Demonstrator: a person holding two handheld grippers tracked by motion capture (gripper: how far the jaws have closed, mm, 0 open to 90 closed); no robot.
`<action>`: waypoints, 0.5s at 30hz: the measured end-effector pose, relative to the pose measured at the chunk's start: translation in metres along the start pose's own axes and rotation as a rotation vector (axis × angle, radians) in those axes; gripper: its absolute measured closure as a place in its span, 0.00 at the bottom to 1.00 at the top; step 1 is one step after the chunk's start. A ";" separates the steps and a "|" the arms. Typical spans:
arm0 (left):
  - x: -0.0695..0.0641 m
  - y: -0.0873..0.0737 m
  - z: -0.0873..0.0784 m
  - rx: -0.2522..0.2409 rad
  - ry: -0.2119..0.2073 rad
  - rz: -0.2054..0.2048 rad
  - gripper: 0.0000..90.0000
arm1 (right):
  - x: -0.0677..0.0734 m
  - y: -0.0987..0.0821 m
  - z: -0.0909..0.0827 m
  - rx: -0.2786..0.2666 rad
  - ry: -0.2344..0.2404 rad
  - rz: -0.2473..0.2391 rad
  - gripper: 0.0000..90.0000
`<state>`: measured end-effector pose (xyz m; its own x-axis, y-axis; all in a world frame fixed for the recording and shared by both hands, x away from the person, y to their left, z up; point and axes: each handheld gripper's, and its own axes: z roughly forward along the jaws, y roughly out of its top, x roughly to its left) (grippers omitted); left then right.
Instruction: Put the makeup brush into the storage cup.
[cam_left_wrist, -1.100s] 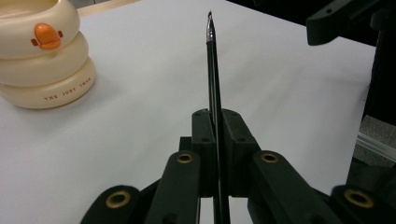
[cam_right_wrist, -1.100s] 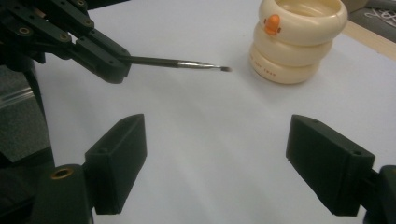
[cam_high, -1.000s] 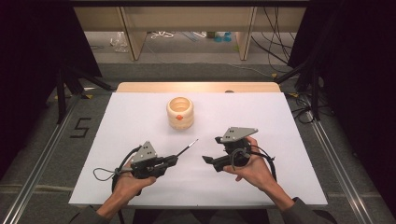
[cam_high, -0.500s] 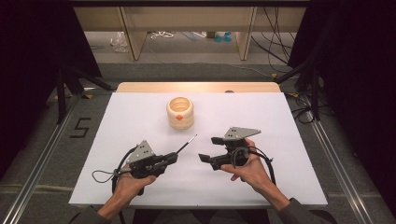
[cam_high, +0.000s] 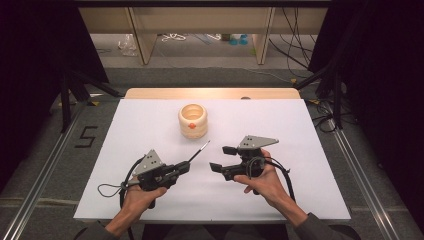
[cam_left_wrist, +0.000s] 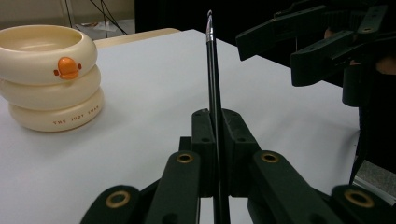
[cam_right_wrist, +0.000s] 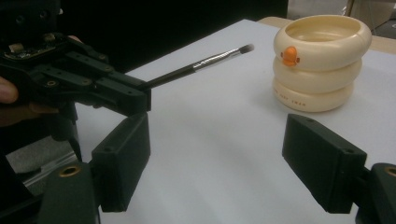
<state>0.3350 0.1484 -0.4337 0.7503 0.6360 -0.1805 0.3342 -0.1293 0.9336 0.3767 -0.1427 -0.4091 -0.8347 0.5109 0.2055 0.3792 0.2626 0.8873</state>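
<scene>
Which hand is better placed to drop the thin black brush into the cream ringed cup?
Left. The left claw is shut on the thin black brush, whose tip points toward the cream ringed cup. The right claw is open and holds nothing.

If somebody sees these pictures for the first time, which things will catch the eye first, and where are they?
First comes the cream holder, shaped like three stacked rings with a small orange duck bill, standing toward the far middle of the white table. Next is the thin black brush, clamped in the left gripper and pointing toward the holder. The right gripper faces it with jaws open and empty.
</scene>
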 end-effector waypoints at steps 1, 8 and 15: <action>0.000 0.000 0.000 -0.006 -0.001 0.009 0.94 | 0.000 0.000 0.001 -0.004 0.007 0.009 0.27; -0.001 0.001 -0.001 -0.022 -0.009 0.019 0.94 | 0.002 -0.001 0.006 -0.033 0.021 0.033 0.24; -0.002 0.001 0.000 -0.040 -0.016 0.014 0.94 | 0.004 0.000 0.008 -0.064 0.042 0.066 0.24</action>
<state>0.3340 0.1475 -0.4319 0.7639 0.6221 -0.1717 0.3005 -0.1075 0.9477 0.3766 -0.1340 -0.4121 -0.8253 0.4899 0.2808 0.4089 0.1754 0.8956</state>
